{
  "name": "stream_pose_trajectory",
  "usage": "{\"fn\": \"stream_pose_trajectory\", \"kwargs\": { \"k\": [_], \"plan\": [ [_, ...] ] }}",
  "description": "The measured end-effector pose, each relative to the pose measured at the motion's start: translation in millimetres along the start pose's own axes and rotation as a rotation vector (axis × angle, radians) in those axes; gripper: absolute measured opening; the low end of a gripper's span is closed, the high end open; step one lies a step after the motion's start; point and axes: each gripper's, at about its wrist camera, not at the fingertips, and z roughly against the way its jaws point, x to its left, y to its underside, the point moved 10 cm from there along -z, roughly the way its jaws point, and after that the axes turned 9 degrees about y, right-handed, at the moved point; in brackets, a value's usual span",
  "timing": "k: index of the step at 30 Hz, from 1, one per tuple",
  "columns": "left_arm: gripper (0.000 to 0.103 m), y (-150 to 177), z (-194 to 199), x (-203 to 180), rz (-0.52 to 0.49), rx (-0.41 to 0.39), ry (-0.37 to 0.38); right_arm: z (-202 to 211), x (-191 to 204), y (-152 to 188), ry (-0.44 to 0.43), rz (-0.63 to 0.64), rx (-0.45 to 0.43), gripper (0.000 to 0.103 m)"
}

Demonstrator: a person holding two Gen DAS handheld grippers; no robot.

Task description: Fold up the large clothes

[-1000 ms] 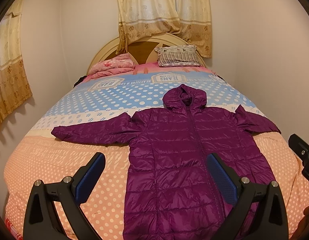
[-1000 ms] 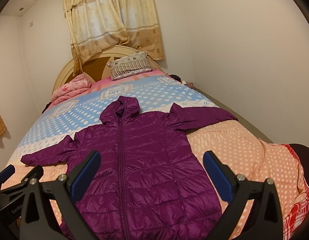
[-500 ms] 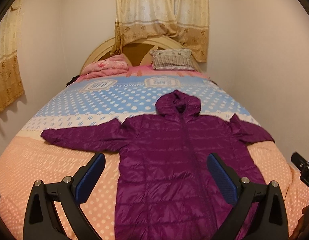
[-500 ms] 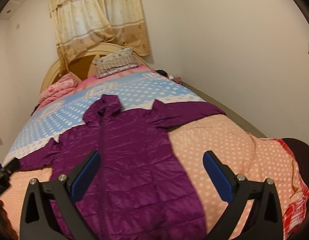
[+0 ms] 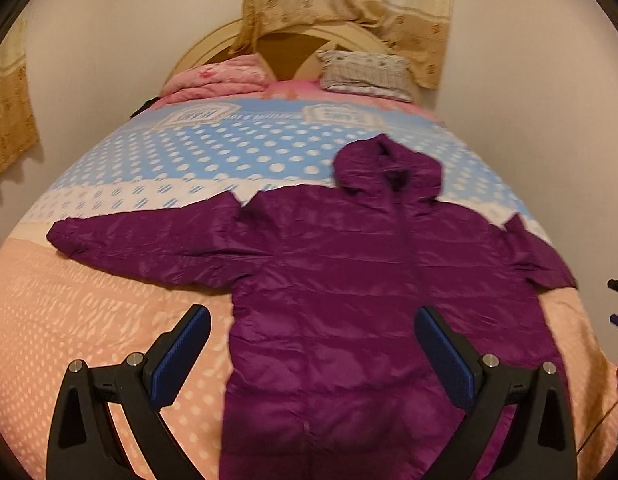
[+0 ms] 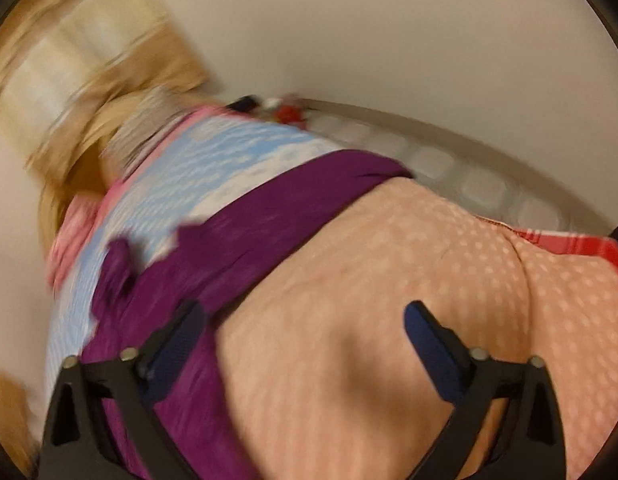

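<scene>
**A:** Both of my grippers are dropping closer over the bed (image 5: 109,320) than they were a second ago, and the right one is swinging out toward the far sleeve, its view now tilted and smeared where before it was looking squarely down the coat.

**B:** How far along are you getting with the fold?

**A:** I'm judging nothing is folded yet. The purple jacket (image 5: 349,280) is lying flat, front up and zipped, hood (image 5: 385,168) pointing at the headboard, both sleeves spread wide. Sleeves, sides and the lengthwise fold are all remaining.

**B:** And the grippers?

**A:** The left gripper (image 5: 309,354) is hanging with its jaws apart and empty, over the jacket's lower body. The right gripper (image 6: 305,344) is closing slightly but with jaws apart, nothing between them but polka-dot bedding; its left finger is sitting over the jacket's edge, just below the right sleeve (image 6: 309,196).

**B:** What room are you working with?

**A:** The left sleeve (image 5: 141,248) is lying well inside open bedding. The right sleeve's cuff is nearing the bed's edge, with the wall (image 6: 429,40) close beyond, so I'm expecting tighter going there. The pillow (image 5: 365,76) and pink quilt (image 5: 217,80) are staying well clear at the head.
</scene>
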Motion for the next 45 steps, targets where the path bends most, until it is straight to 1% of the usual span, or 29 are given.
{"fn": "stream_pose_trajectory", "kwargs": {
  "k": [1,4,7,8,11,14,15,16,17,18,20,21,22,24,26,27,29,30,31,32,33,34,36,38,39,40,42,43,45],
  "plan": [
    [0.102,0.7,-4.5,5.0,0.007,0.004,-0.006,-22.4,-10.2,-15.6,-0.006,-0.056,0.016,0.086],
    [0.102,6.2,-22.1,22.5,0.041,0.022,-0.04,-78.4,-31.4,-49.7,-0.015,-0.186,0.053,0.083],
    [0.102,7.8,-33.8,36.8,0.081,0.029,-0.067,-123.3,-36.1,-59.2,-0.032,-0.295,0.109,0.082],
    [0.102,7.5,-37.5,40.3,0.09,0.034,-0.07,-136.2,-38.0,-60.5,-0.014,-0.314,0.126,0.081],
    [0.102,3.4,-42.9,44.1,0.088,0.03,-0.09,-165.2,-33.1,-63.7,0.029,-0.339,0.134,0.082],
    [0.102,3.5,-47.4,45.1,0.059,0.036,-0.108,-180.2,-31.2,-81.4,0.093,-0.312,0.078,0.081],
    [0.102,4.0,-49.1,46.0,0.051,0.041,-0.116,-184.3,-29.3,-84.9,0.105,-0.302,0.073,0.067],
    [0.102,4.7,-50.9,47.5,0.046,0.047,-0.128,-185.8,-28.9,-87.7,0.123,-0.285,0.063,0.025],
    [0.102,5.4,-52.3,49.1,0.048,0.052,-0.133,-186.8,-29.9,-88.7,0.138,-0.27,0.061,0.009],
    [0.102,5.4,-52.9,49.9,0.053,0.053,-0.131,-190.0,-29.2,-90.0,0.125,-0.272,0.065,0.009],
    [0.102,3.7,-51.2,50.6,0.068,0.047,-0.114,-175.3,-31.7,-94.7,0.136,-0.261,0.016,0.009],
    [0.102,2.6,-49.4,50.7,0.069,0.042,-0.11,-174.2,-30.4,-104.6,0.138,-0.236,-0.017,0.009],
    [0.102,0.9,-46.4,50.4,0.069,0.032,-0.106,-153.4,-18.6,-114.3,0.144,-0.161,-0.085,0.009],
    [0.102,-3.1,-38.3,49.9,0.065,0.009,-0.102,-125.5,11.0,-128.2,0.142,-0.04,-0.18,0.009],
    [0.102,-7.2,-28.5,49.5,0.063,-0.017,-0.101,-81.0,57.3,-132.2,0.101,0.108,-0.277,0.009],
    [0.102,-8.8,-23.5,48.5,0.062,-0.029,-0.096,-51.6,91.4,-126.8,0.055,0.2,-0.327,0.009],
    [0.102,-12.1,-8.9,46.9,0.068,-0.059,-0.076,-13.3,144.5,-108.4,-0.027,0.337,-0.385,0.009],
    [0.102,-12.6,-4.0,46.7,0.069,-0.068,-0.07,13.2,183.8,-86.9,-0.077,0.445,-0.419,0.009],
    [0.102,-13.1,2.9,46.8,0.07,-0.079,-0.064,27.0,209.6,-69.7,-0.109,0.516,-0.437,0.009],
    [0.102,-13.3,10.7,47.2,0.069,-0.091,-0.06,44.7,242.9,-41.8,-0.168,0.605,-0.447,0.009],
    [0.102,-13.0,17.2,48.2,0.064,-0.1,-0.059,53.0,264.2,-21.5,-0.207,0.66,-0.447,0.009],
    [0.102,-13.0,25.7,50.4,0.055,-0.109,-0.059,67.1,295.9,17.2,-0.273,0.746,-0.435,0.01],
    [0.102,-11.7,36.9,55.9,0.047,-0.119,-0.065,76.4,334.6,78.9,-0.373,0.85,-0.376,0.011],
    [0.102,-9.7,50.1,66.0,0.045,-0.128,-0.063,72.4,357.6,131.4,-0.423,0.926,-0.303,0.033],
    [0.102,-9.2,55.5,71.1,0.045,-0.134,-0.064,68.5,366.4,167.3,-0.456,0.964,-0.235,0.08],
    [0.102,-8.7,61.4,78.3,0.042,-0.141,-0.069,65.2,369.4,193.3,-0.495,0.98,-0.175,0.103],
    [0.102,-8.1,67.3,89.2,0.033,-0.148,-0.083,69.2,367.2,226.9,-0.56,1.003,-0.123,0.102],
    [0.102,-7.4,69.3,96.0,0.029,-0.154,-0.093,73.0,363.2,236.1,-0.563,1.021,-0.109,0.102],
    [0.102,-6.7,67.0,103.6,0.03,-0.156,-0.096,81.1,357.0,228.6,-0.568,1.004,-0.127,0.102]
  ]
}}
